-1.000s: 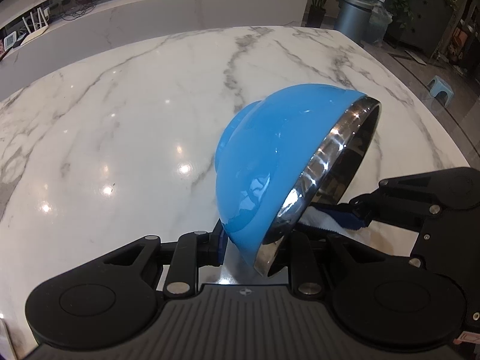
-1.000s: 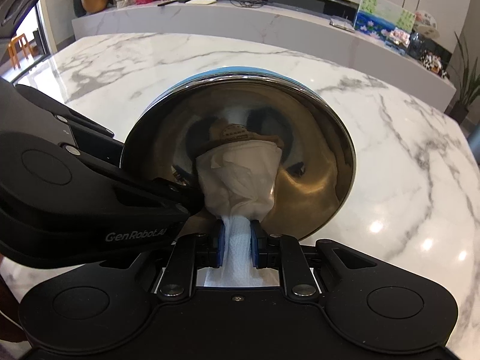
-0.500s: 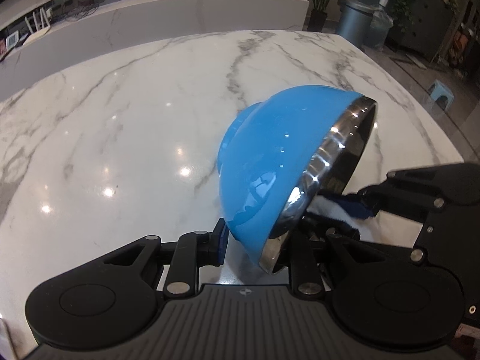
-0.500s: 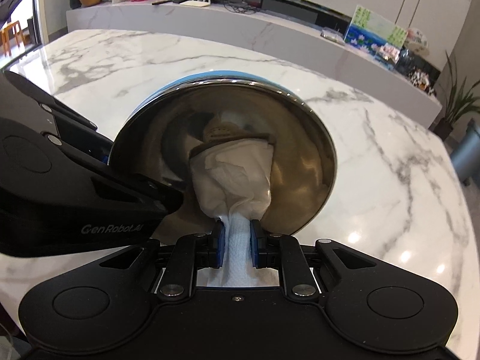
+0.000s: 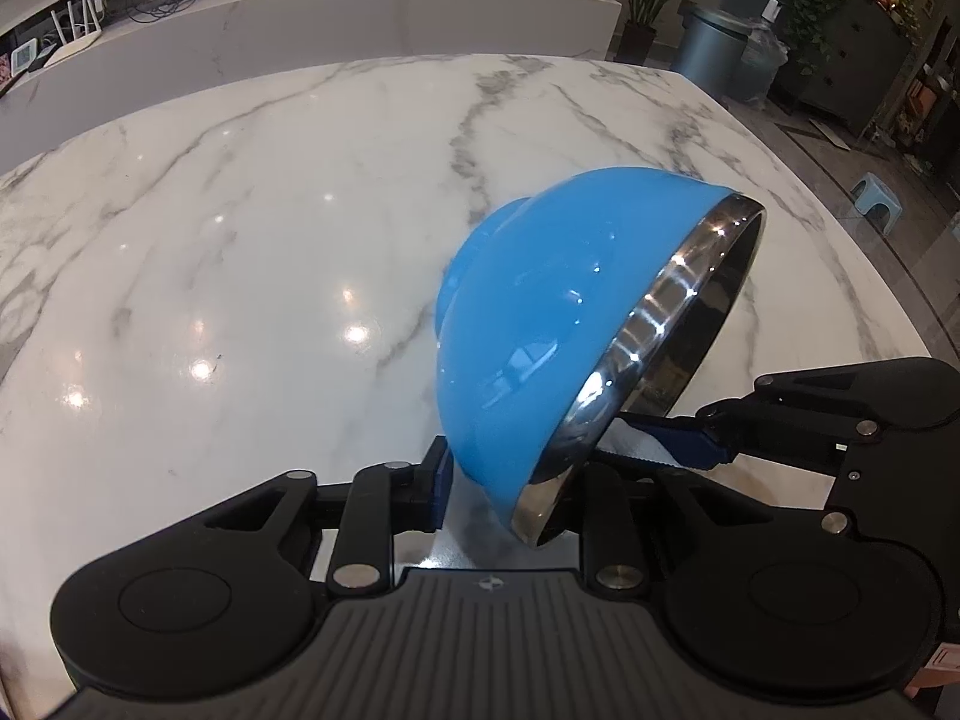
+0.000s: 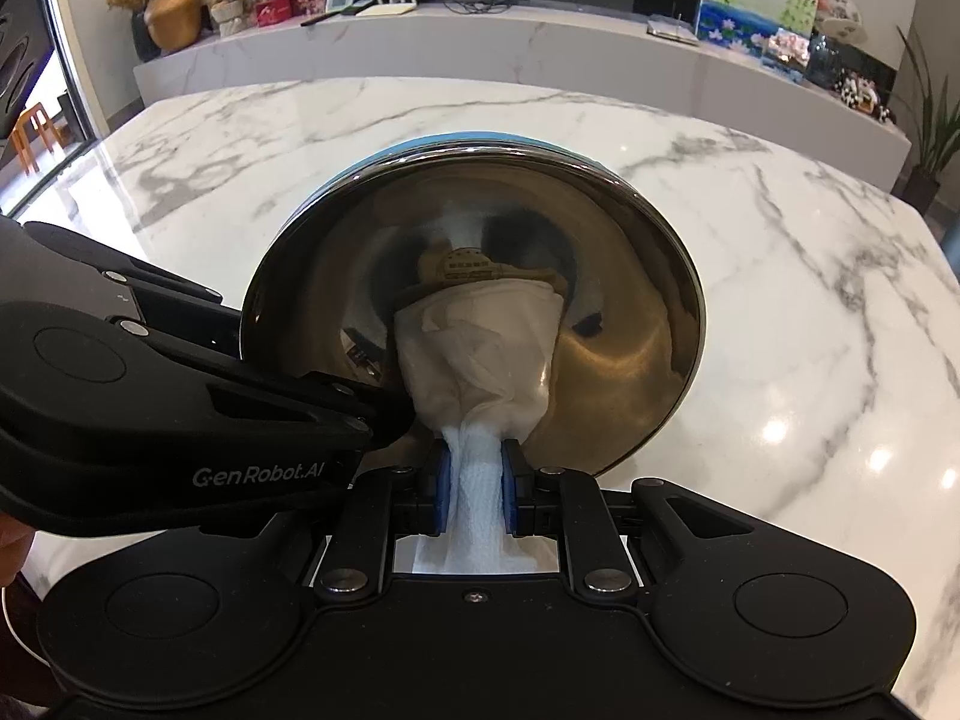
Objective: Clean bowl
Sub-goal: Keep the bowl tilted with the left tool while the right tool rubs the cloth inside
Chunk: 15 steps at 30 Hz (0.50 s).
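A bowl (image 5: 540,312), blue outside and steel inside, is held tilted on its side above the marble table (image 5: 240,240). My left gripper (image 5: 522,492) clamps its lower rim, one pad on the blue wall and one inside, and its jaws are closing slightly on it. My right gripper (image 6: 477,480) is shut on a white paper towel (image 6: 480,348), whose bunched end presses against the steel inside of the bowl (image 6: 618,330). In the left wrist view the right gripper (image 5: 690,447) reaches in from the right at the bowl's mouth.
The marble table (image 6: 780,240) spreads wide around the bowl, with its edges to the right and far side. Behind it runs a long white counter (image 6: 540,54) with pictures, a router and ornaments. A bin (image 5: 714,48) and a small stool (image 5: 876,195) stand on the floor.
The bowl has stayed in the left grip, tilting only slightly. The paper towel has shifted a little inside the bowl as the right gripper rolled.
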Each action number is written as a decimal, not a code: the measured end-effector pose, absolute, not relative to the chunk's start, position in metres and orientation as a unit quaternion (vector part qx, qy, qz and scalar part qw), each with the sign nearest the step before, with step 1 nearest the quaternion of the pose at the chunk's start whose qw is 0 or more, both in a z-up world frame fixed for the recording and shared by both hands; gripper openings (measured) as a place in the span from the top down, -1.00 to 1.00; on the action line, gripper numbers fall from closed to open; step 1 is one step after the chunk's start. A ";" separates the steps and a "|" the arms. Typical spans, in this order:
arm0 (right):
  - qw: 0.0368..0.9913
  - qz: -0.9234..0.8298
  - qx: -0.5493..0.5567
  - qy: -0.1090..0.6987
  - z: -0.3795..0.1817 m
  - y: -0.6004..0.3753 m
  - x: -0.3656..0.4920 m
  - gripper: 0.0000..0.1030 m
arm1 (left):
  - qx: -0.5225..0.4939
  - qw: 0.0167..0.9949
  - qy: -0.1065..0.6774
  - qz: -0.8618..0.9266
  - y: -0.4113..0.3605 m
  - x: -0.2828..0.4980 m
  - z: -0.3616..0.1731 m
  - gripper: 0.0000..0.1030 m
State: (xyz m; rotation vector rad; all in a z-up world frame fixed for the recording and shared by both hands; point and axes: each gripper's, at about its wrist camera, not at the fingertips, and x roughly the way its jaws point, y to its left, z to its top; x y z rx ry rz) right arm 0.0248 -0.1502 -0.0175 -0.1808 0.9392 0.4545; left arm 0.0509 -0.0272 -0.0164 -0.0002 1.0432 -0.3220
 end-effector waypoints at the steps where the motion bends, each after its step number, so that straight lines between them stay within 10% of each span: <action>1: 0.863 0.217 -0.086 0.448 -0.018 -0.151 0.026 0.72 | 0.002 0.854 0.497 -0.153 -0.028 0.051 -0.016 0.63; 15: 0.874 0.187 -0.191 0.405 -0.021 -0.140 0.017 0.73 | 0.021 0.855 0.496 -0.151 -0.030 0.050 -0.013 0.63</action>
